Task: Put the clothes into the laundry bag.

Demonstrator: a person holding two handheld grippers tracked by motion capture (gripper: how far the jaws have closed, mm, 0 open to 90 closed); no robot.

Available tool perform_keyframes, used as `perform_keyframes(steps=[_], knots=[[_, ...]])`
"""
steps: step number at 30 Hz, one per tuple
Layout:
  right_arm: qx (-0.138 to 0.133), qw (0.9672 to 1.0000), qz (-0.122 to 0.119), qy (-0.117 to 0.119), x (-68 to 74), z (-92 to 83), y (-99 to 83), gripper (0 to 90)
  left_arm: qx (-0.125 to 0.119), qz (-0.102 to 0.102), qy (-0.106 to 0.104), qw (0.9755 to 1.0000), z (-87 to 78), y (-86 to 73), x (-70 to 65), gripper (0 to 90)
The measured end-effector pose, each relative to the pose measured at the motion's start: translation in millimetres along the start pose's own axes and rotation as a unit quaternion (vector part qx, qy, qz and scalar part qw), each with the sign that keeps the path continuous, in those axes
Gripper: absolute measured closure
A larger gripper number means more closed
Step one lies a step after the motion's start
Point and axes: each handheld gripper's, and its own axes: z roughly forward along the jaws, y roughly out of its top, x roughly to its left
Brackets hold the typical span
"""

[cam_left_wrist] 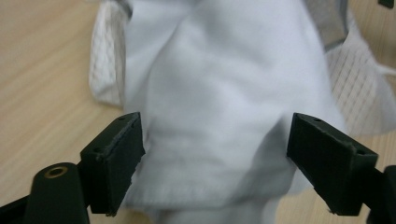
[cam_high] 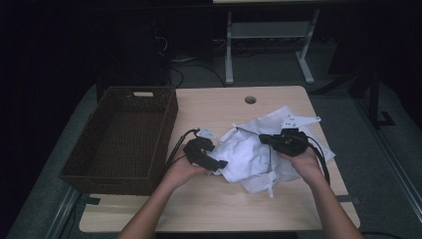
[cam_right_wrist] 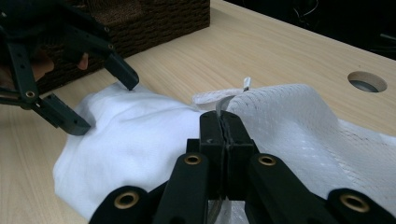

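Observation:
A crumpled white garment [cam_high: 247,152] with a mesh lining lies on the right half of the wooden table [cam_high: 199,206]. My left gripper [cam_high: 220,164] is at its left edge, open, and a smooth fold of the white garment [cam_left_wrist: 219,107] sits between the spread jaws without being pinched. From the right gripper view the left gripper [cam_right_wrist: 102,102] also shows wide apart over the cloth. My right gripper [cam_high: 265,139] is shut on the white garment [cam_right_wrist: 140,140], pinching a ridge where the mesh lining [cam_right_wrist: 289,116] meets the plain fabric. The right gripper [cam_right_wrist: 224,126] has its jaws pressed together.
A dark woven basket [cam_high: 166,124] stands empty on the table's left side, close to my left hand; its wall [cam_right_wrist: 154,18] rises behind the left gripper. A round cable hole [cam_high: 250,99] sits near the far edge. Bare wood runs along the front edge.

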Motion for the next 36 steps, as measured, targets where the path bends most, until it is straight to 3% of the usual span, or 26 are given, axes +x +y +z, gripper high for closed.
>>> perform_keyframes(steps=[9,12,14,18,23,36], knots=[[0.004,1.0000,0.000,0.001,-0.4,1.4,-1.8,88.4,0.026,0.012,-0.012,0.9995,25.0,-10.3,4.4,20.4],[0.006,1.0000,0.000,0.001,-0.8,1.7,-2.2,88.4,0.024,0.020,-0.031,0.9990,30.2,-11.6,4.1,30.6],[0.007,1.0000,-0.001,0.001,-0.9,2.0,-2.4,88.5,0.026,0.026,-0.037,0.9986,32.1,-12.0,2.8,46.0],[0.010,0.9999,-0.002,0.000,-0.6,3.0,-2.7,88.4,0.028,0.030,-0.054,0.9977,35.5,-12.7,-0.6,65.9],[0.012,0.9999,-0.004,0.001,0.1,4.5,-3.0,88.4,0.026,0.042,-0.060,0.9970,36.1,-13.0,-6.0,79.8],[0.018,0.9997,-0.014,0.010,8.9,9.4,-1.8,88.4,0.010,0.080,-0.098,0.9918,33.6,-3.3,-48.6,83.2]])
